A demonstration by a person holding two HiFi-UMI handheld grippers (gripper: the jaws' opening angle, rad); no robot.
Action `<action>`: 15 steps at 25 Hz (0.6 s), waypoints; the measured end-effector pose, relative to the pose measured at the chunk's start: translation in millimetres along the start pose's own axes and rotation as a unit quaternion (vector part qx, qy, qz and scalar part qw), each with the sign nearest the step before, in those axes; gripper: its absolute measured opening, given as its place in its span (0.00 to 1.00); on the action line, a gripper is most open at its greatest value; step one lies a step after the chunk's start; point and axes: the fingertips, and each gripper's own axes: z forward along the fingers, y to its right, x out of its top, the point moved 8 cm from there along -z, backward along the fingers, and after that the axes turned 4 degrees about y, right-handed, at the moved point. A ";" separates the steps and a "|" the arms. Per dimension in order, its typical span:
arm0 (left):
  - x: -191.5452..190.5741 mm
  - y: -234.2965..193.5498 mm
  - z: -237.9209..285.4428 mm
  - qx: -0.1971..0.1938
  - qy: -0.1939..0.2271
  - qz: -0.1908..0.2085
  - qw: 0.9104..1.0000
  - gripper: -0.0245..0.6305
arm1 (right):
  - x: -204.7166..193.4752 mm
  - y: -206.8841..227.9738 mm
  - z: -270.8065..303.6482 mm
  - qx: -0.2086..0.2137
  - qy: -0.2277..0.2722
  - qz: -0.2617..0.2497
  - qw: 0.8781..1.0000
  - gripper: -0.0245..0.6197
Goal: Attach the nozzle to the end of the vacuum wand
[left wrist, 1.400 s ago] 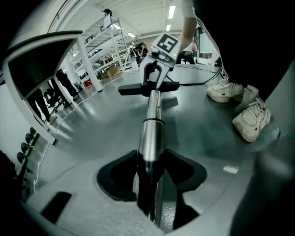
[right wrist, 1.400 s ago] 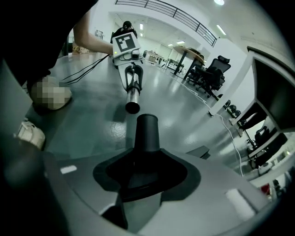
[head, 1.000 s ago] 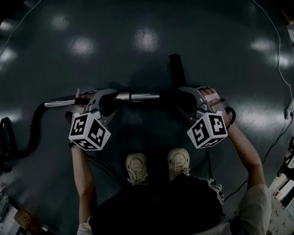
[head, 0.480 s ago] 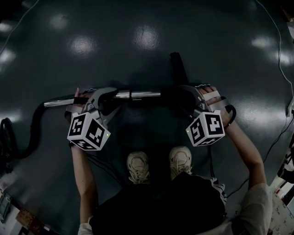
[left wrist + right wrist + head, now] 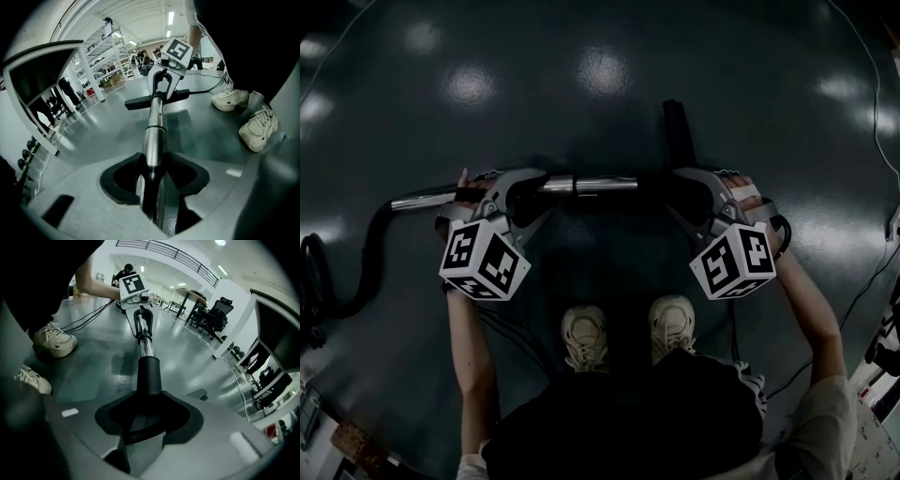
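In the head view the chrome vacuum wand point(image 5: 591, 184) runs level between my two grippers above the floor. My left gripper point(image 5: 517, 187) is shut on the wand's chrome tube point(image 5: 153, 136). My right gripper point(image 5: 680, 187) is shut on the black nozzle's neck point(image 5: 149, 378). The nozzle's long black head point(image 5: 678, 131) sticks out away from me and shows as a dark bar point(image 5: 157, 100) in the left gripper view. In the right gripper view the wand's end point(image 5: 146, 347) goes into the nozzle's neck. Each gripper's jaws press the part from both sides.
A black hose point(image 5: 356, 281) curves from the wand's left end down to the floor at the left. The person's two shoes point(image 5: 628, 333) stand just below the wand. Cables point(image 5: 862, 281) lie at the right. Chairs and desks point(image 5: 213, 315) stand further off.
Both grippers keep their grips. Wand, nozzle and grippers sit slightly further right and higher in the head view; nothing has moved relative to the rest.
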 end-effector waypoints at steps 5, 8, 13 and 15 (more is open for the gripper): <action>-0.2 0.0 0.0 -0.004 0.006 -0.004 1.000 0.31 | 1.0 0.3 -1.4 0.002 0.000 -0.003 1.000 0.31; -0.3 1.7 0.4 -0.006 0.010 -0.004 1.000 0.31 | 0.8 -1.7 -2.7 0.003 -0.002 -0.003 1.000 0.31; 3.0 -0.4 3.3 -0.017 0.028 -0.014 0.999 0.32 | 10.9 0.3 -3.5 -0.001 -0.011 -0.019 1.000 0.31; 11.9 2.1 8.0 -0.026 0.044 -0.018 0.999 0.32 | 18.4 -1.4 -1.9 0.007 -0.011 -0.022 1.000 0.31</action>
